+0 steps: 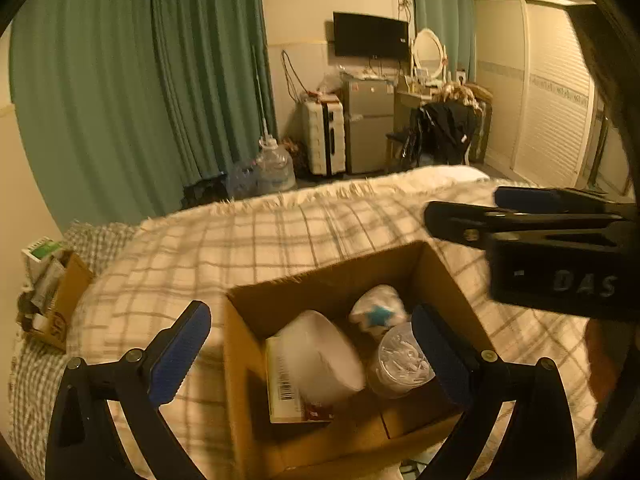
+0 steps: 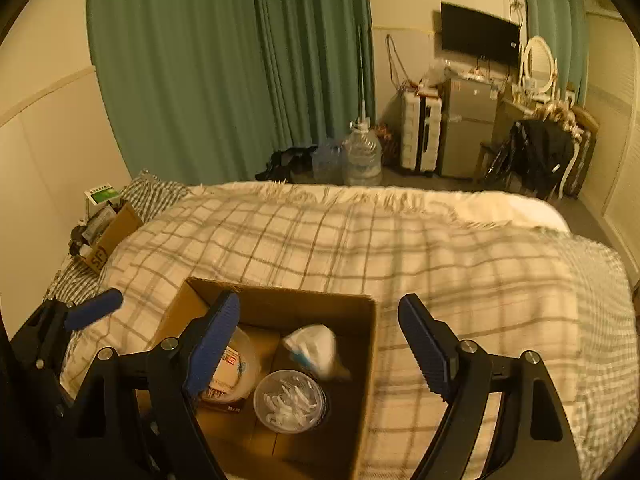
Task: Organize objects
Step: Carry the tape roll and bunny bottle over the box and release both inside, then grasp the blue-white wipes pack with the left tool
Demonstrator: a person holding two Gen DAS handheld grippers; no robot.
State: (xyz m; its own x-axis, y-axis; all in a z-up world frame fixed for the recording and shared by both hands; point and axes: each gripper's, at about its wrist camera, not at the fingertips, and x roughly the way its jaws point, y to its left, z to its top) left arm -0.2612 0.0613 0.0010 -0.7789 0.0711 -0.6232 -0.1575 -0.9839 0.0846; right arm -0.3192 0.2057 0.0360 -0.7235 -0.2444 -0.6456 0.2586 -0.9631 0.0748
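Both your grippers spread, empty: left gripper [image 1: 311, 346], right gripper [image 2: 319, 340] above cardboard box [image 2: 362, 364] on bed [image 2: 400, 248]. Clear tub [image 2: 289, 401], white bag [image 2: 314, 346] inside. Risk: soft blanket, box tips if you press rim.

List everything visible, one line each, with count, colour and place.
cardboard box: one, brown, open on the bed, near
clear round container: one, holds white sticks, in the box
white bag: one, blue spot, in the box
flat carton: one, barcode, in the box under a white wrapped item
plaid blanket: one, cream, over the bed
small box: one, brown, bed's far left
curtains: green, back wall
left tool: open, over the box
right tool: open, over the box
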